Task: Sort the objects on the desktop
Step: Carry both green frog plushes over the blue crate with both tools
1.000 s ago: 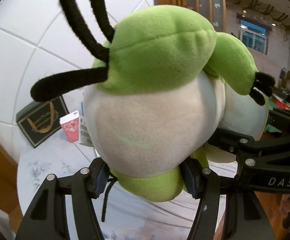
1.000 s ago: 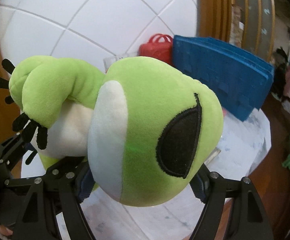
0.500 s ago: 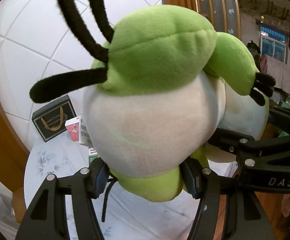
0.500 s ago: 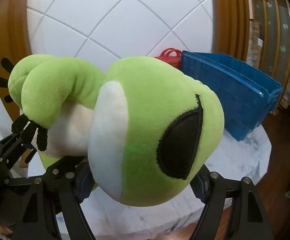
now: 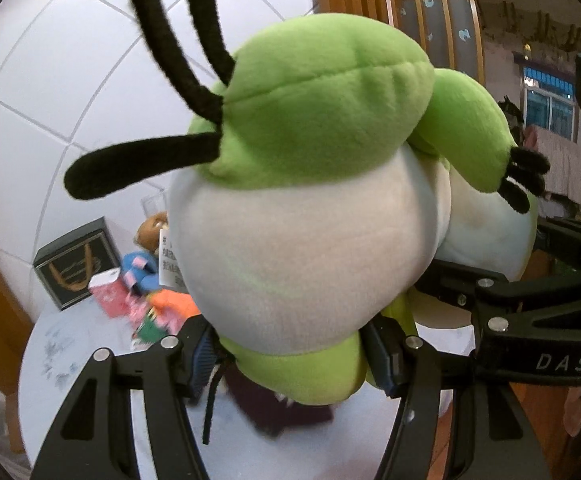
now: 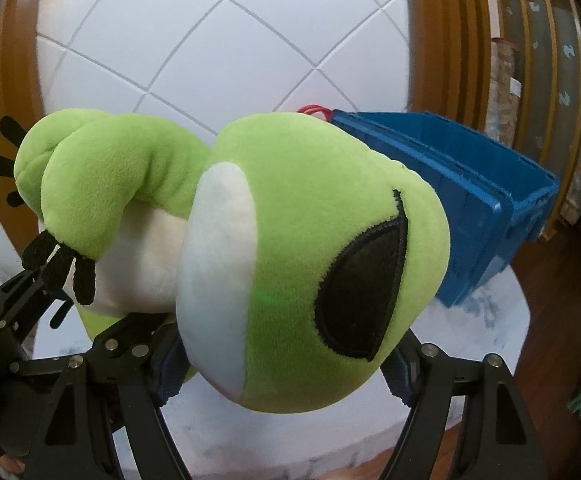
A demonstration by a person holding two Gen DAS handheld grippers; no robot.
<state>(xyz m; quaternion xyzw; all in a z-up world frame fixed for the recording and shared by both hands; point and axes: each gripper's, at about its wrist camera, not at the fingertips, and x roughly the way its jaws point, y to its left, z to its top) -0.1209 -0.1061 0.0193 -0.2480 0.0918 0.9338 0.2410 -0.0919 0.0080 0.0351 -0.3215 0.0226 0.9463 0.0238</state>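
Note:
A green and white plush frog [image 5: 310,208] is held in the air above a white marble table by both grippers. My left gripper [image 5: 290,356] is shut on its body end, near the black toes [image 5: 138,168]. My right gripper [image 6: 286,364] is shut on its head [image 6: 310,264], with the black eye patch [image 6: 362,284] facing the camera. The right gripper's black frame [image 5: 530,320] shows at the right of the left wrist view. The frog hides much of the table in both views.
On the table [image 5: 58,360] stand a black gift box [image 5: 72,264], a red carton [image 5: 108,294], a small plush toy [image 5: 148,236], colourful items [image 5: 158,312] and a dark object [image 5: 282,412]. A blue crate [image 6: 470,196] with a red bag [image 6: 314,110] behind it stands at the right. White tiled wall behind.
Both grippers have carried the frog higher and back from the table. More of the table and its objects now show below. The grip on the frog is unchanged.

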